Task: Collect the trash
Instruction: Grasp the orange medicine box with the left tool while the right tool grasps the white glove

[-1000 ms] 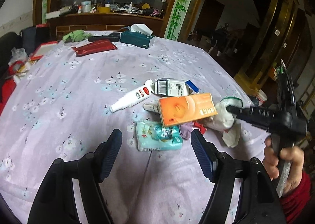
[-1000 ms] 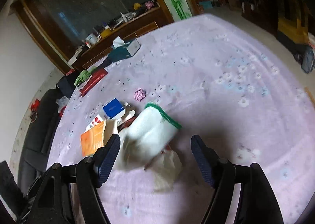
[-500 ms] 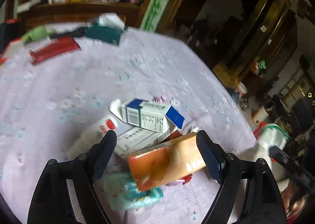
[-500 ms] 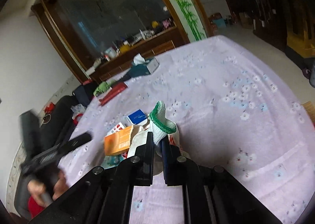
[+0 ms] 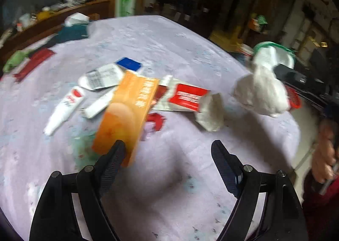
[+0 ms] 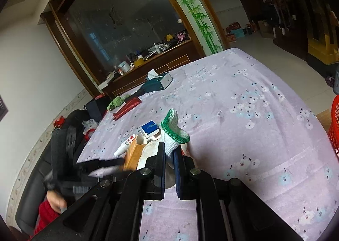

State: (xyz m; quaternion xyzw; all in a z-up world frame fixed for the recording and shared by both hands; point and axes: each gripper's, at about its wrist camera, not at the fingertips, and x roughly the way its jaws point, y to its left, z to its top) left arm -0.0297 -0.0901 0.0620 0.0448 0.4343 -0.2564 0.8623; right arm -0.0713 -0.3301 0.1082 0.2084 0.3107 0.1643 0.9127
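A pile of trash lies on the lilac flowered tablecloth (image 5: 173, 194): an orange box (image 5: 127, 112), a white tube (image 5: 63, 105), a white carton with a blue flap (image 5: 101, 78), a red-and-white packet (image 5: 188, 97) and a crumpled tissue (image 5: 209, 112). My left gripper (image 5: 169, 156) stands open just before the pile. The orange box's near end is at its left finger, and nothing is between the jaws. My right gripper (image 6: 169, 154) is shut on a white glove with a green cuff (image 6: 174, 133). The glove (image 5: 262, 86) hangs above the table's right edge.
A red basket (image 6: 334, 126) stands on the floor past the table's right edge. A teal tissue box (image 6: 159, 82), a red pouch (image 6: 127, 107) and a green cloth (image 6: 115, 102) lie at the far side. A person's hand in a red sleeve (image 6: 50, 205) holds the left gripper.
My right gripper has shut on the glove and lifted it off the table. My left gripper has swung in close to the pile and rolled, so the orange box is now at its left finger.
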